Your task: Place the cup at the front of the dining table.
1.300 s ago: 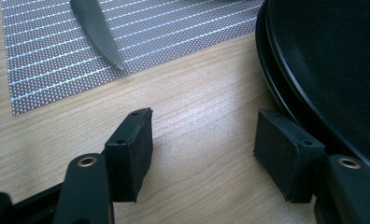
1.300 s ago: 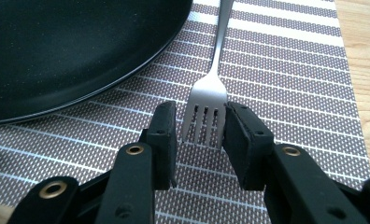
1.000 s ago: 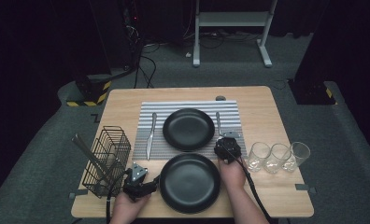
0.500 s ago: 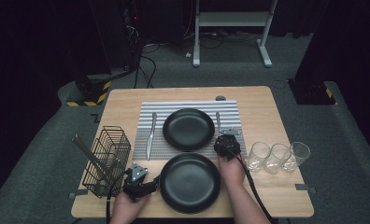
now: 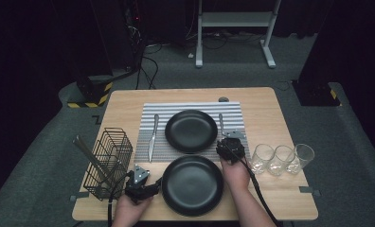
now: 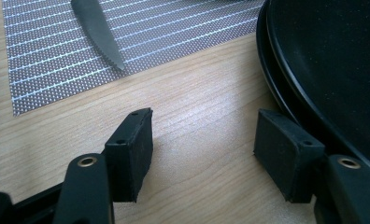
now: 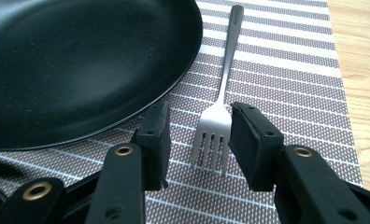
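**Right jaws straddling the fork head**

Your right gripper (image 7: 197, 135) sits low over the striped mat (image 7: 286, 70), jaws just opened a touch, parted around the fork (image 7: 216, 126); contact looks unlikely, hard to say. Your left gripper (image 6: 202, 144) rests open on bare wood beside the near black plate (image 6: 332, 70), forearm coming straight in.

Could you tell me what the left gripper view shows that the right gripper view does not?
The left gripper view alone has the knife tip, bare wooden table between the open left gripper jaws, and the near plate's rim beside its right jaw. The right gripper view alone has the fork, its tines between the right gripper jaws, pads apart from them, beside the far plate. Both share the striped placemat.
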`<control>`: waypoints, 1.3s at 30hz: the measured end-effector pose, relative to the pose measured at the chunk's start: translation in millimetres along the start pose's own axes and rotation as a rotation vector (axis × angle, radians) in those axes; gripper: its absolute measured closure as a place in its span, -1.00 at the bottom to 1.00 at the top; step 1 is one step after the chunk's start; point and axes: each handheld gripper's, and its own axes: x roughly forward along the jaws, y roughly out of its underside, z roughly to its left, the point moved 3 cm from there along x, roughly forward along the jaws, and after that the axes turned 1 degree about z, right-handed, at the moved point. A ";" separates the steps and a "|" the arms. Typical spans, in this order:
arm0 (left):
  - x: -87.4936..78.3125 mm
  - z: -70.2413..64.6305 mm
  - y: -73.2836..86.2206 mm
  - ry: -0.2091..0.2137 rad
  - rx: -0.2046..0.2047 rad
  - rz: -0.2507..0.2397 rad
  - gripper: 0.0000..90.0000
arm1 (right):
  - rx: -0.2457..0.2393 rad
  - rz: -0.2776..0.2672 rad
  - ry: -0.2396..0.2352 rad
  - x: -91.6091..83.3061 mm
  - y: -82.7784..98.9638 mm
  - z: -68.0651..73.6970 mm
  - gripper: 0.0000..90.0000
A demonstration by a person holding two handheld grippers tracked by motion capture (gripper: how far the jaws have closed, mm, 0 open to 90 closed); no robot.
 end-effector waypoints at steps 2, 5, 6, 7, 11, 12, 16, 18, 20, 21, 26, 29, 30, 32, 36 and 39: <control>0.0 -0.1 0.0 0.000 0.001 0.000 -0.17 | -0.006 -0.005 -0.007 -2.0 0.2 1.9 0.25; 0.0 0.0 0.0 0.000 0.001 0.000 -0.17 | -0.020 -0.021 -0.017 -7.4 -0.3 6.2 0.24; 0.0 -0.1 0.0 0.000 0.001 0.000 -0.17 | -0.026 -0.030 -0.020 -9.8 -0.7 7.3 0.23; 0.0 -0.1 0.0 -0.001 0.001 0.000 -0.17 | -0.029 -0.038 -0.025 -12.1 -1.1 8.3 0.23; 0.0 0.1 -0.1 -0.005 0.002 0.003 -0.17 | -0.033 -0.060 -0.044 -19.0 -2.4 10.1 0.20; 0.0 0.1 -0.1 -0.006 0.001 0.004 -0.18 | -0.033 -0.070 -0.052 -21.2 -2.5 10.3 0.19; 0.0 -0.1 0.0 -0.011 -0.001 0.004 -0.18 | -0.041 -0.091 -0.066 -28.0 -0.6 13.2 0.18; -0.1 0.1 0.1 -0.011 -0.003 0.005 -0.20 | -0.045 -0.101 -0.078 -31.4 1.7 14.8 0.18; 0.2 0.0 0.0 -0.012 -0.006 0.003 -0.21 | -0.051 -0.103 -0.086 -33.9 5.0 17.0 0.16; 0.0 0.0 0.1 -0.014 -0.004 0.006 -0.21 | -0.057 -0.105 -0.087 -34.9 6.1 17.3 0.16; 0.5 -0.1 -0.1 -0.016 -0.008 0.005 -0.23 | -0.073 -0.124 -0.101 -42.1 13.4 16.9 0.17; 0.6 0.7 -0.2 -0.024 -0.012 0.007 -0.27 | -0.070 -0.142 -0.118 -47.1 18.5 15.9 0.21; 0.7 0.9 -0.2 -0.024 -0.017 0.006 -0.28 | -0.070 -0.142 -0.125 -48.3 20.3 16.2 0.22; 0.3 2.4 0.0 -0.018 -0.037 0.004 -0.31 | -0.083 -0.139 -0.130 -50.4 24.4 16.2 0.24; 0.3 3.3 0.0 -0.015 -0.046 0.001 -0.33 | -0.091 -0.157 -0.142 -56.7 30.6 13.3 0.26; 0.0 2.9 0.4 -0.020 -0.042 0.002 -0.33 | -0.099 -0.160 -0.147 -60.4 35.2 10.1 0.24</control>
